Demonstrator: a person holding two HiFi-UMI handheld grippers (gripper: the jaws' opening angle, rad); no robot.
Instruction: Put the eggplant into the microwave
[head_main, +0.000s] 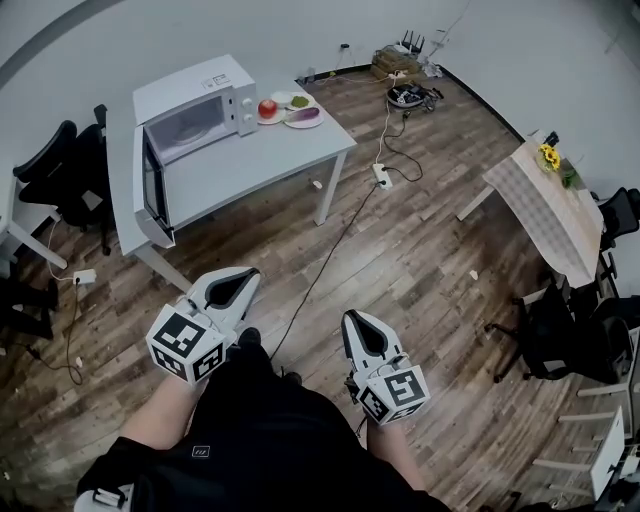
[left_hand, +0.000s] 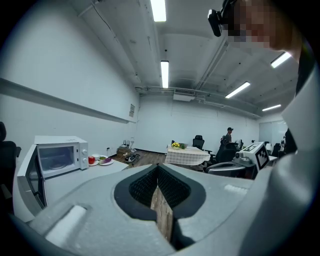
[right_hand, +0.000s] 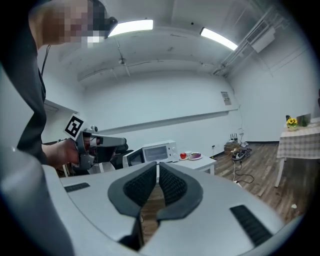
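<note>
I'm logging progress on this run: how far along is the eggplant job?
Done: the microwave door stands open. In hand: nothing; the left gripper and right gripper are shut, empty and far from the table. Left: lift the eggplant off its plate beside the microwave and set it inside.

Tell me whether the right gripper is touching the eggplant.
Apart. The head view shows the right gripper over the floor, the eggplant far off on a plate on the table.

Office-like lab: swivel chairs (head_main: 60, 165), white table (head_main: 260, 165), strip lights (left_hand: 164, 74) (cables (head_main: 338, 235) across floor (head_main: 430, 260)).
</note>
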